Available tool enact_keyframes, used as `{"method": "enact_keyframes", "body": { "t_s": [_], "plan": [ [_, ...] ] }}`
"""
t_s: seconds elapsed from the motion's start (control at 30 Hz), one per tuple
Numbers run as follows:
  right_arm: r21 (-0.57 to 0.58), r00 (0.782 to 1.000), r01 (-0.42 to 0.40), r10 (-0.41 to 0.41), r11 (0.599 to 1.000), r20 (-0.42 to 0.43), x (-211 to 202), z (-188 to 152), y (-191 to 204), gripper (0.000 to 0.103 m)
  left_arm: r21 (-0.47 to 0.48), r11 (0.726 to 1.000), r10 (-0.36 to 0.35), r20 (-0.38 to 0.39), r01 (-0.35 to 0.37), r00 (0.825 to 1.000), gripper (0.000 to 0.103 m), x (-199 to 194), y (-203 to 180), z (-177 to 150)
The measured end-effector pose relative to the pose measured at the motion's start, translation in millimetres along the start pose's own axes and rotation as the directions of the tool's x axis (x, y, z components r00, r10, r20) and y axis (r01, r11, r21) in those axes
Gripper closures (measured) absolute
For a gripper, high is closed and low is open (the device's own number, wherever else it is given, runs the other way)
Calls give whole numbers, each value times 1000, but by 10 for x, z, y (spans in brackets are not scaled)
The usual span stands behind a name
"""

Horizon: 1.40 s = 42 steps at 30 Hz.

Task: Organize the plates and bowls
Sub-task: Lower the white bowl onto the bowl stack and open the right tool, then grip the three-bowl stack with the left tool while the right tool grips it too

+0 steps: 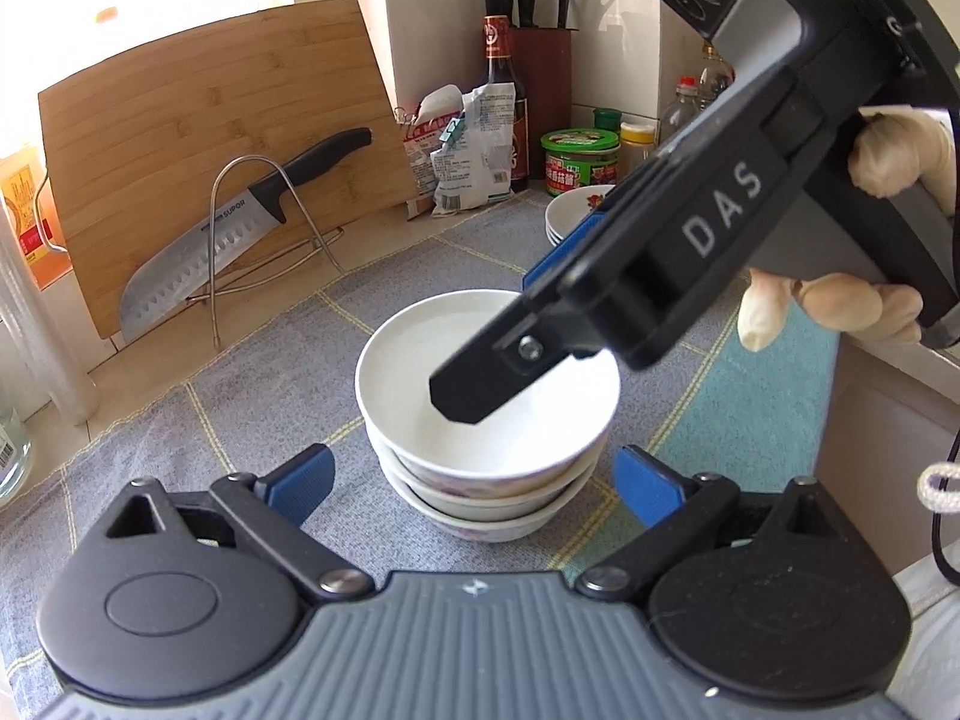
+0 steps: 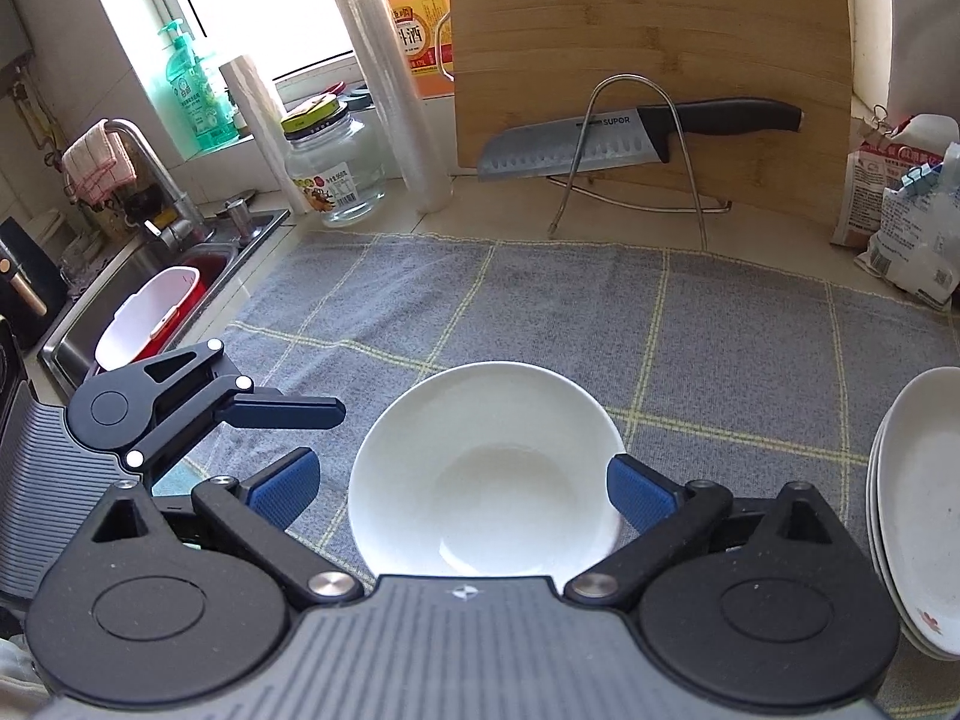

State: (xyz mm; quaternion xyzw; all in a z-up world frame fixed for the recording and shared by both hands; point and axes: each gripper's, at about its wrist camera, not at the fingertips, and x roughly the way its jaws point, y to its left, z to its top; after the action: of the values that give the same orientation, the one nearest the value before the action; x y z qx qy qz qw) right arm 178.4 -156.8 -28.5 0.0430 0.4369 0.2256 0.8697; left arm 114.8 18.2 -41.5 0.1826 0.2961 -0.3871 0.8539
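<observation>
1. Three white bowls (image 1: pixel 489 420) stand nested in one stack on the grey checked cloth (image 1: pixel 240 396), near the middle of the counter. The top bowl is plain white inside; the two lower ones show a floral pattern on their outer walls.
2. Right gripper (image 2: pixel 462 495) is over the stack with its jaws spread wide. The blue pad on one side sits at or over the top bowl's rim; whether it touches cannot be told. The other pad stands clear of the rim. Nothing is clamped. In the left wrist view its black finger (image 1: pixel 480 384) reaches into the top bowl's mouth.
3. Left gripper (image 1: pixel 474 489) is also wide open, its blue pads either side of the stack's base and apart from it, holding nothing.
4. A gloved hand (image 1: pixel 882 150) grips the right tool's handle.
5. A stack of white plates (image 2: pixel 918 510) sits on the cloth to the right of the bowls, apart from them; a red flower mark shows on one rim.
6. Behind the cloth, a bamboo cutting board (image 2: pixel 648 60) leans upright against the wall, with a black-handled knife (image 2: pixel 636 135) resting across a wire stand (image 2: pixel 630 150) in front of it.
7. The far corner holds a knife block (image 1: pixel 540 60), a dark sauce bottle (image 1: pixel 501 96), clipped food packets (image 1: pixel 468 150) and a green-lidded jar (image 1: pixel 579 159).
8. To the left are a glass jar (image 2: pixel 336 168), rolls of film (image 2: pixel 396 90) and a steel sink (image 2: pixel 150 276) with a tap, below a bright window.
</observation>
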Motion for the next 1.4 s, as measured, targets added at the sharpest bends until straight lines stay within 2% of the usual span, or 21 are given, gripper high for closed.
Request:
{"method": "enact_keyframes", "body": {
  "t_s": [0.23,0.37,0.53,0.63,0.7,0.8,0.93,1.0,1.17,1.4],
  "plan": [
    [-61,996,86,-85,994,18,-172,-34,-20,0,12,1000,-7,-12,7,1000,3,34,102,-94],
    [-66,997,82,-82,994,0,-260,-180,-74,0,-3,999,-42,-45,42,998,3,142,200,-224],
    [-140,988,114,-127,984,-83,-222,-452,-128,0,17,996,-85,-112,87,990,3,374,158,-381],
    [-179,977,156,-179,971,-119,-53,-602,-265,0,33,996,-72,-149,77,986,4,492,84,-390],
    [-183,976,142,-169,973,-140,76,-652,-370,0,47,998,-30,-183,39,983,1,571,30,-386],
    [-206,979,93,-127,974,-158,252,-670,-472,0,-3,1000,-18,-207,18,978,1,614,42,-348],
    [-313,982,28,-84,949,-169,426,-677,-495,0,-79,997,-27,-229,9,973,0,648,101,-334],
    [-345,980,-13,-56,939,-189,505,-672,-519,0,-87,996,-11,-229,-9,973,0,636,89,-344],
    [-459,980,-59,-36,886,-194,574,-658,-491,0,-121,992,17,-238,-46,971,0,616,66,-343],
    [-478,981,-74,-23,875,-195,591,-637,-489,0,-112,993,9,-244,-37,970,0,653,84,-291]
  ]
}}
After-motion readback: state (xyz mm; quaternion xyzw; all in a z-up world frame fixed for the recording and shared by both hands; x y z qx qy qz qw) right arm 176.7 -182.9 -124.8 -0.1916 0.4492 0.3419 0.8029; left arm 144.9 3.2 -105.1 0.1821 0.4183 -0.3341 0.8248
